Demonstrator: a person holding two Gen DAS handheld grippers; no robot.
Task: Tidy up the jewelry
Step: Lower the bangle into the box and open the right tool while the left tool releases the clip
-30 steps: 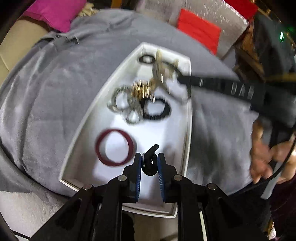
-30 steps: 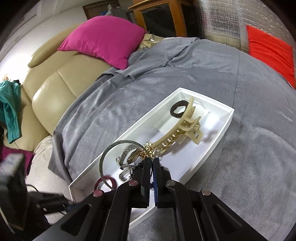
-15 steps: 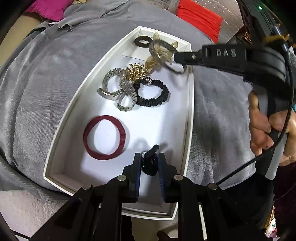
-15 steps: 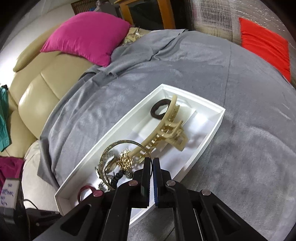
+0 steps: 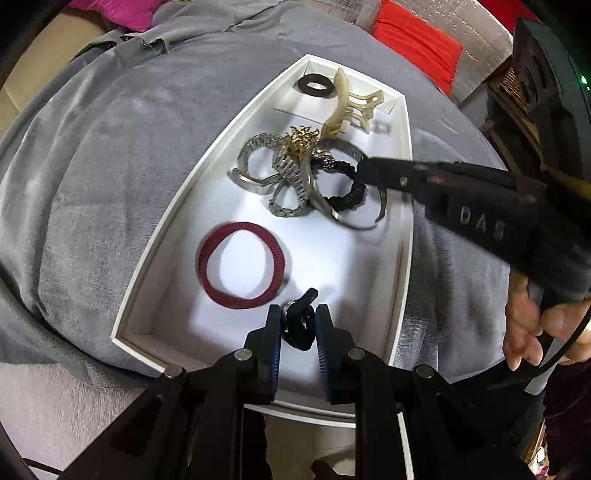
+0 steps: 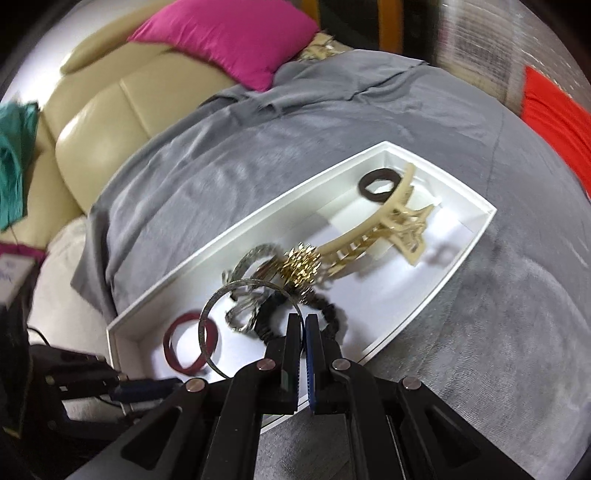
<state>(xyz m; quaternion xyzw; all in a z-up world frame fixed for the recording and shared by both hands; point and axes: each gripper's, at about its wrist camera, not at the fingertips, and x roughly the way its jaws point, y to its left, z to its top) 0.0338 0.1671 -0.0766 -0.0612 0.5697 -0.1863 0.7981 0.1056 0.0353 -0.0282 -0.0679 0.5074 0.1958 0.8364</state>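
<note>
A white tray [image 5: 402, 236] [image 6: 439, 291] on a grey cloth holds a maroon hair tie [image 5: 242, 271] [image 6: 188, 347], a silver watch band [image 5: 273, 166] [image 6: 251, 295], a gold brooch [image 5: 301, 142] [image 6: 301, 267], a black scrunchie [image 5: 349, 194] [image 6: 328, 314], a beige claw clip [image 5: 347, 103] [image 6: 388, 229] and a brown hair tie [image 5: 316, 85] [image 6: 380, 184]. My left gripper [image 5: 298, 325] is shut on a small black clip [image 5: 301, 317] over the tray's near end. My right gripper [image 6: 303, 325] [image 5: 364, 171] is shut on a silver bangle [image 6: 214, 306] [image 5: 325, 203], low over the tray's middle.
The grey cloth [image 5: 110, 155] [image 6: 498, 332] covers a rounded surface. A beige sofa [image 6: 96, 122] with a magenta cushion [image 6: 229, 33] stands behind. A red cushion [image 5: 413, 40] lies at the far right. Teal cloth [image 6: 14, 136] hangs at the left.
My right gripper has carried the silver bangle down and toward the tray's middle, next to the watch band and scrunchie. My left gripper holds the black clip in much the same place.
</note>
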